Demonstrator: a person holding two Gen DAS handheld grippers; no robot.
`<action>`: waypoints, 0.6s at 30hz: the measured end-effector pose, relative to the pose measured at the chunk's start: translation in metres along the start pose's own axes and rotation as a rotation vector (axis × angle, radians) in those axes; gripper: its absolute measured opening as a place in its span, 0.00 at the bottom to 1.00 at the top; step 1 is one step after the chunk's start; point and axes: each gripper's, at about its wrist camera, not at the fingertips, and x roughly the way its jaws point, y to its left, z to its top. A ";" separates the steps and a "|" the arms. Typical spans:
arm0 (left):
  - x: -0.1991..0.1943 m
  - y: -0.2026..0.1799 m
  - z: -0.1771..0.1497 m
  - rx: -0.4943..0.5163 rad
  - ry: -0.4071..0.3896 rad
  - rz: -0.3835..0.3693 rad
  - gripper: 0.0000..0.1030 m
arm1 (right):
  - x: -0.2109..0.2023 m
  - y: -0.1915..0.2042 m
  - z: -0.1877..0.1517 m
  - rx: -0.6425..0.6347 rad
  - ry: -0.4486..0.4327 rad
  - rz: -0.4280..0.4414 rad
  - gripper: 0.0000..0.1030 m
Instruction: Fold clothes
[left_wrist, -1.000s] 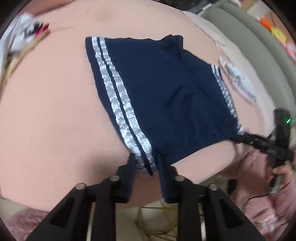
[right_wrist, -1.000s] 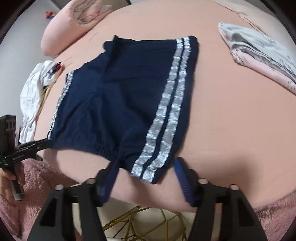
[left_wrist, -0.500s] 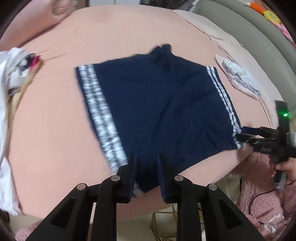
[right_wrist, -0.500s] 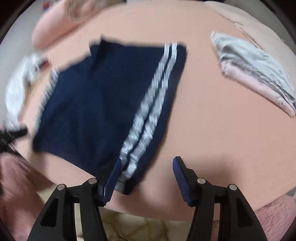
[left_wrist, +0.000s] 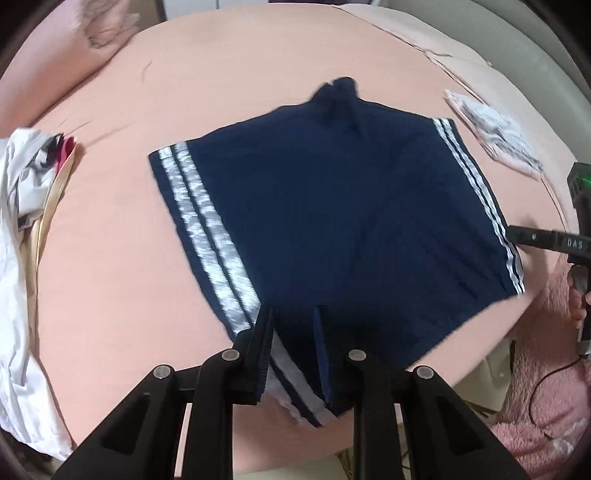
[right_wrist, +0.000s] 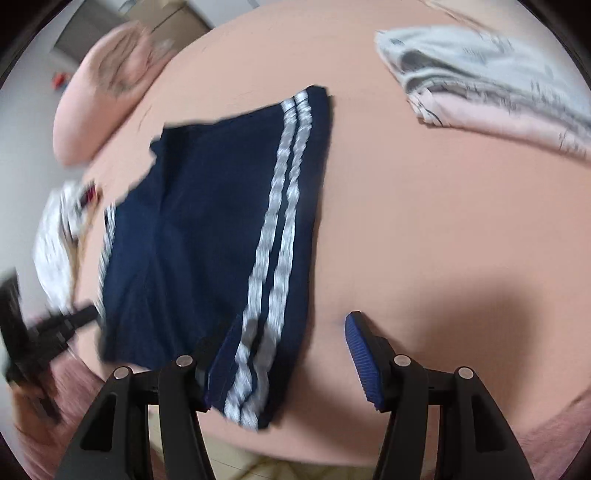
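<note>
At the near edge of the peach bed (left_wrist: 110, 258), left gripper (left_wrist: 293, 347), jaws narrow, clamps the waistband of the navy shorts (left_wrist: 332, 206). Right gripper (right_wrist: 288, 354) stands wide at the opposite waistband corner. Shorts lie spread flat; folded grey-pink garment (right_wrist: 480, 88) toward the far right corner.

Both wrist views look down and forward along their fingers from the near bed edge, close over the navy shorts (left_wrist: 332, 221), which both share, each glimpsing the other gripper.
</note>
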 end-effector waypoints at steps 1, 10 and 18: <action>0.000 0.006 0.000 -0.018 0.000 -0.021 0.19 | 0.002 -0.003 0.005 0.023 -0.004 0.024 0.57; -0.004 0.035 -0.001 -0.083 0.011 -0.082 0.19 | 0.013 0.003 0.028 0.002 -0.024 0.092 0.24; -0.023 0.051 -0.003 -0.113 -0.043 -0.107 0.19 | 0.012 0.078 0.056 -0.128 -0.072 0.200 0.09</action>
